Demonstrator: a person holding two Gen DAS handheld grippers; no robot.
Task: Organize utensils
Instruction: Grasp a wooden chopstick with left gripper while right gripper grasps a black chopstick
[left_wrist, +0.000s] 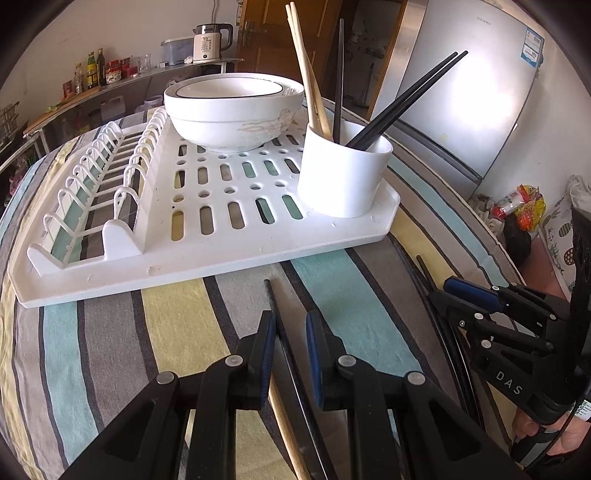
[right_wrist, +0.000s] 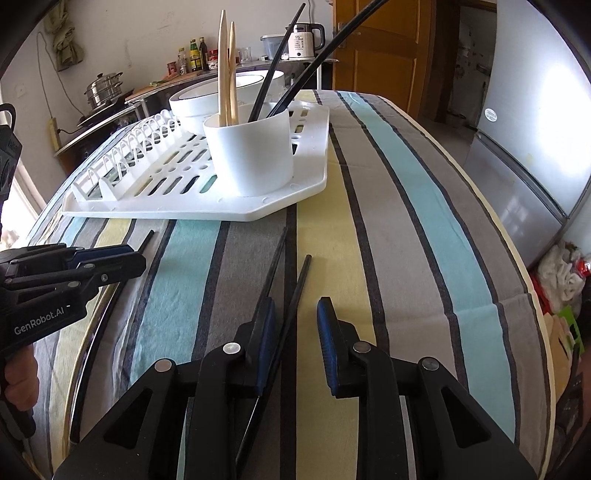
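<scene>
A white cup (left_wrist: 343, 173) on the white drying rack (left_wrist: 207, 254) holds two wooden chopsticks (left_wrist: 306, 74) and three black ones (left_wrist: 406, 96). It also shows in the right wrist view (right_wrist: 255, 155). My left gripper (left_wrist: 291, 321) is open over the striped cloth, with a black chopstick (left_wrist: 275, 306) and a wooden chopstick (left_wrist: 288, 439) lying between its jaws. My right gripper (right_wrist: 295, 314) is open low over the cloth, with two black chopsticks (right_wrist: 291, 291) lying between its jaws by the left finger (right_wrist: 264, 332).
Two stacked white bowls (left_wrist: 232, 110) sit at the rack's far side. The striped tablecloth (right_wrist: 406, 240) covers a round table. A fridge (left_wrist: 472, 92) stands right. A counter with a kettle (left_wrist: 210, 42) and bottles is behind.
</scene>
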